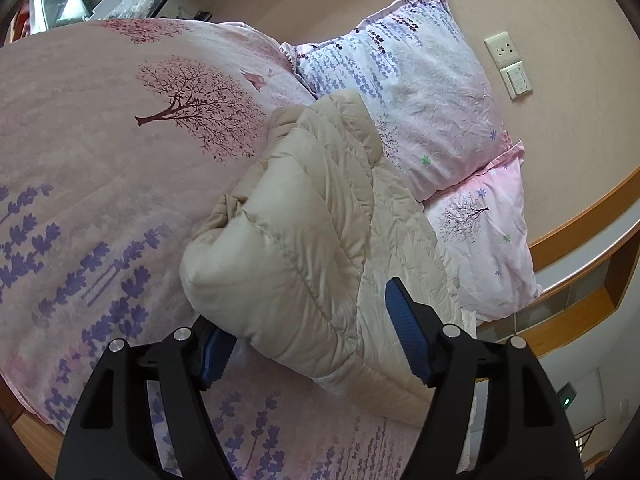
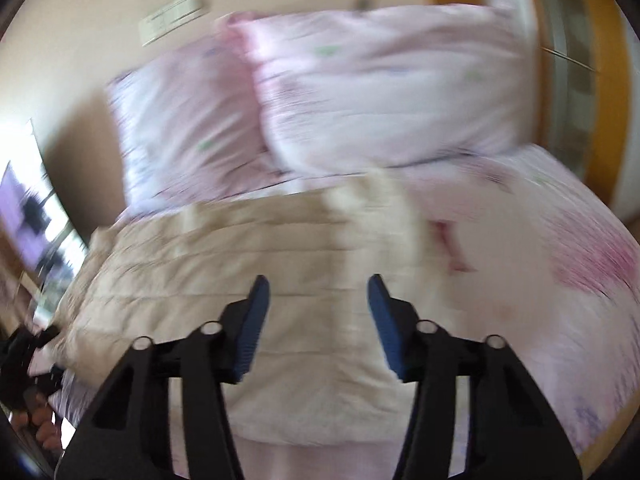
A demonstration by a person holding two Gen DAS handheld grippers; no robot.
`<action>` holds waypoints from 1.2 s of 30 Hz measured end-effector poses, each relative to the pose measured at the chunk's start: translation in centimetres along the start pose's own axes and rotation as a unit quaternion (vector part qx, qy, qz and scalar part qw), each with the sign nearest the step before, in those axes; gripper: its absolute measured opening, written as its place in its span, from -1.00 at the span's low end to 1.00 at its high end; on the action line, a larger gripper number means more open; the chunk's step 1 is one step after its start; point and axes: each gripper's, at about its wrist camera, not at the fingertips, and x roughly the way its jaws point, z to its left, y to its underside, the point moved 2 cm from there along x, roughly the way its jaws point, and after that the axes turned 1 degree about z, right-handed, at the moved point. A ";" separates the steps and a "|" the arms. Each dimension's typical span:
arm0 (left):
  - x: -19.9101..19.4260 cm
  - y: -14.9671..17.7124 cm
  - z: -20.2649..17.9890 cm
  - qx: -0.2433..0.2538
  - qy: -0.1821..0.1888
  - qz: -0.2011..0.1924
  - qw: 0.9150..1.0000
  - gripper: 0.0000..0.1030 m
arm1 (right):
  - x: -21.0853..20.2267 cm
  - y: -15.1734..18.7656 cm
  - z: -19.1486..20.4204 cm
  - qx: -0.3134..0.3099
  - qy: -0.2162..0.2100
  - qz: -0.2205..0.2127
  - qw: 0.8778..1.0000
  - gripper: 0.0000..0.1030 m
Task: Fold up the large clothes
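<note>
One cream quilted puffer jacket is lying folded on the pink bedspread printed with trees and purple flower stalks, its far end just short of the two pink floral pillows that are leaning against the beige wall beyond it. The left gripper is standing released, its two blue pads spread on either side of the jacket's near bulge without pressing it. In the blurred right wrist view, the right gripper is hovering over the jacket with its jaws apart and nothing between them. Two wall plates are sitting beside the pillows.
</note>
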 end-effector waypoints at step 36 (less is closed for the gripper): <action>3.2 -1.0 -0.6 -0.026 -0.022 -0.011 0.999 0.37 | 11.2 3.2 12.9 -0.182 0.051 0.089 0.978 -0.16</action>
